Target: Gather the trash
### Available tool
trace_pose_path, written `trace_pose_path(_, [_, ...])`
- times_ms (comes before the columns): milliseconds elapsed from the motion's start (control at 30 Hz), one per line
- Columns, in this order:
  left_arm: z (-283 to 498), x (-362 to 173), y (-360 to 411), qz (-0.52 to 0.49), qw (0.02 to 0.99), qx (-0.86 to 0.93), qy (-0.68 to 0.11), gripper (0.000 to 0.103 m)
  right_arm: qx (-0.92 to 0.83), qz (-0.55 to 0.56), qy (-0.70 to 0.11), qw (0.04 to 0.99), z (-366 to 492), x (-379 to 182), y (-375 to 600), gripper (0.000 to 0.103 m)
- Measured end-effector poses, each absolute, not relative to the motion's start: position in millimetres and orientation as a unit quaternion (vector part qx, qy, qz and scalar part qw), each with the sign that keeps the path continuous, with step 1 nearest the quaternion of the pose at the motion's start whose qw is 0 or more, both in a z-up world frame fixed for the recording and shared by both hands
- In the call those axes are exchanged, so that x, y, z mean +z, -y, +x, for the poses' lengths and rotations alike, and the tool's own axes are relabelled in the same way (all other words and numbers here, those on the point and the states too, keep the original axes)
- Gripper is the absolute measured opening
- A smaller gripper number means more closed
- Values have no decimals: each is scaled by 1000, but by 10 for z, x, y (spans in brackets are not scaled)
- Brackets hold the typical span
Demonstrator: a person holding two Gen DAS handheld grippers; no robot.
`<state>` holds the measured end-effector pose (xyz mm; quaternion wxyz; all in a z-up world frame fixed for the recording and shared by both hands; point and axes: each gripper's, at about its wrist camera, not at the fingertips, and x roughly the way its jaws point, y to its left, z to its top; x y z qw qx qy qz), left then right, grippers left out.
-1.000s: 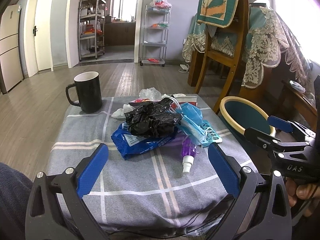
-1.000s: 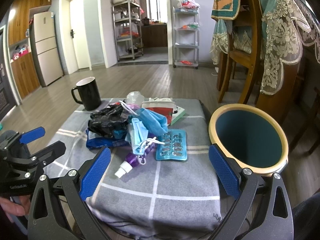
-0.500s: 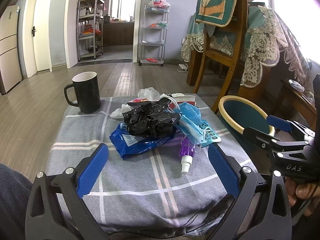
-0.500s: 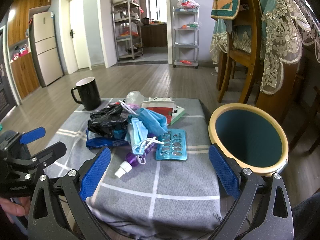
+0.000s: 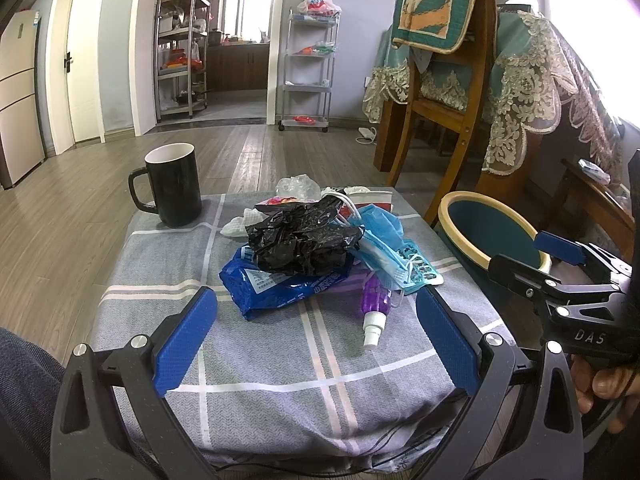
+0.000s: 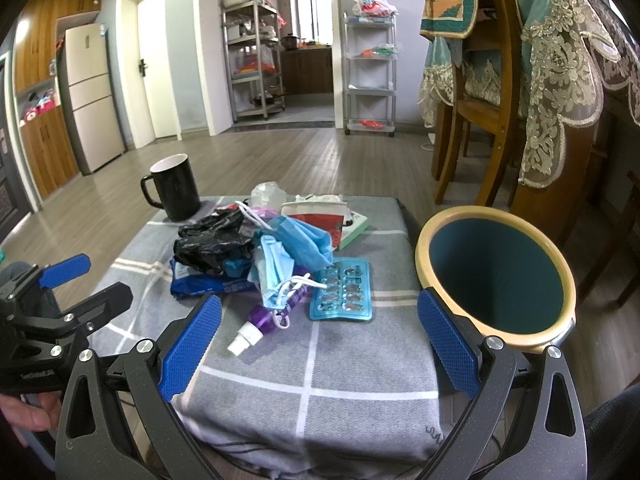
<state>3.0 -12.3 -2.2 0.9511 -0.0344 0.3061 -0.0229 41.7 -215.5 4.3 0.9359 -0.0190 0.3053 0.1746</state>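
Note:
A pile of trash lies on a grey checked cloth: a crumpled black bag, a blue wrapper, blue face masks, a purple spray bottle, a teal blister pack and a red-and-white carton. A teal bin with a cream rim stands right of the cloth. My left gripper is open and empty at the near edge. My right gripper is open and empty, near the bin.
A black mug stands at the cloth's far left corner. A wooden chair and a lace-covered table stand behind the bin. Shelving racks stand far back on the wood floor.
The left wrist view has shifted slightly, so the pile sits a touch further left and higher in it. Both grippers remain open; nothing on the cloth has moved.

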Motion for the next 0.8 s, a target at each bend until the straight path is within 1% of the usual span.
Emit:
trace_pose_path(633, [169, 26, -5, -65, 946, -25, -316, 97, 174, -16, -307, 935, 439, 35, 2184, 98])
trace_pose_path(700, [227, 39, -15, -62, 945, -32, -319, 91, 176, -13, -309, 934, 442, 27, 2189, 98])
trace_pose_path(733, [272, 36, -13, -58, 943, -39, -325, 84, 178, -11, -310, 934, 440, 15, 2202, 98])
trace_pose_path(800, [355, 11, -7, -51, 939, -46, -337, 76, 180, -8, -312, 933, 468, -4, 2221, 98])
